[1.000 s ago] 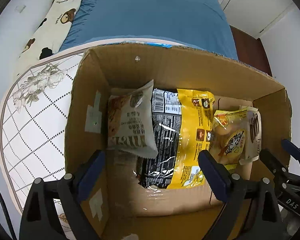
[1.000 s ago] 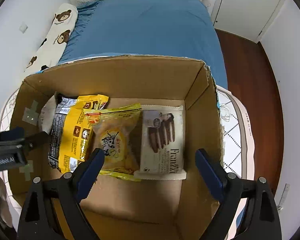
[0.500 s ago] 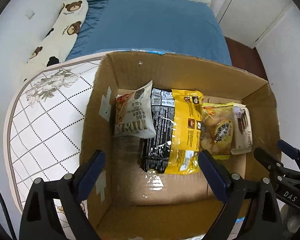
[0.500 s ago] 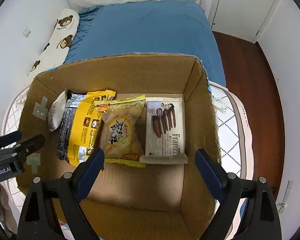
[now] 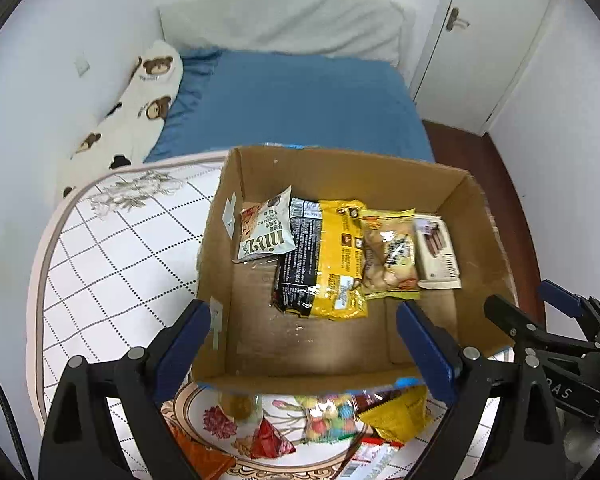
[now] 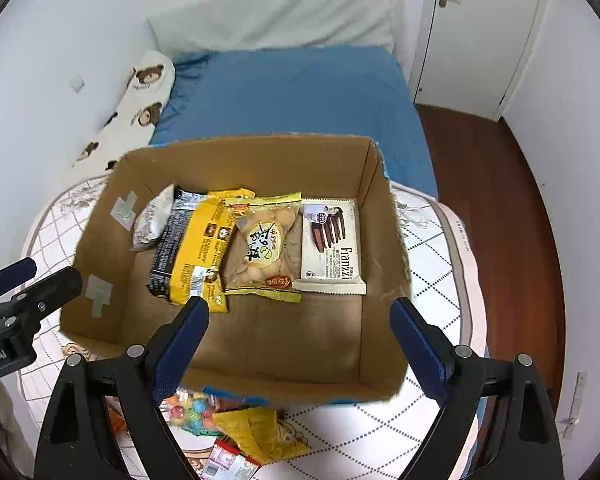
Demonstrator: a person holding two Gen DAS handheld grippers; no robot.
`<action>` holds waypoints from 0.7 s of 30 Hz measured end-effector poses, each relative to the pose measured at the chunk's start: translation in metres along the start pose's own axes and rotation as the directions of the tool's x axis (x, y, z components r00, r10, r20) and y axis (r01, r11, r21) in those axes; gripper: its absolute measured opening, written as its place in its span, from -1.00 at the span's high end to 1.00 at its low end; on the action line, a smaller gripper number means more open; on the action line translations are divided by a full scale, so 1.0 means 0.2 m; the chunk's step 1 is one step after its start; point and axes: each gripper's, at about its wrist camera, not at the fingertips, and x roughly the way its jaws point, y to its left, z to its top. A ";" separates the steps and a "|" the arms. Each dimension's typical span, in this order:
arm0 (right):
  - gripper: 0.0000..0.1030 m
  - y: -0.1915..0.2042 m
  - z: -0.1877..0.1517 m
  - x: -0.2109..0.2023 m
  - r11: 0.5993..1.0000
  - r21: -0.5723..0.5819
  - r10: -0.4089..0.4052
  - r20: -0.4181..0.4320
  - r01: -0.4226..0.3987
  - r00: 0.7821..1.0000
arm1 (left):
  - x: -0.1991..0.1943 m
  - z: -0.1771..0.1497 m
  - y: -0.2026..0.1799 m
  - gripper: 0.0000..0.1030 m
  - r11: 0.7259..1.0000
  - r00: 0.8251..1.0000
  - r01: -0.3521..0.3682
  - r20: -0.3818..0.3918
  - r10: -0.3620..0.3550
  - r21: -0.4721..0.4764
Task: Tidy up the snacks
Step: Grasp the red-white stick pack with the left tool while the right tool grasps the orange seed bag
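Hovering with jaws spread and empty, only the left gripper (image 5: 304, 338) sees the oat packet's (image 5: 266, 226) printed face.

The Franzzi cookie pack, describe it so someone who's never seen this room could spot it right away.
Look into the open cardboard box on the round table. Four packets lie side by side along its far wall, and the Franzzi cookie pack is the rightmost. It alone is flat, cream-white and rectangular, picturing dark chocolate wafers, beside a puffy yellow-edged bag.
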 end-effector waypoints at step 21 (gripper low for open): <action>-0.82 0.10 -0.66 -0.35 0.991 0.075 0.114 -0.055 -0.110 0.992 | -0.32 -0.54 0.06 -0.85 1.000 1.000 -0.022 0.020 0.022 -0.020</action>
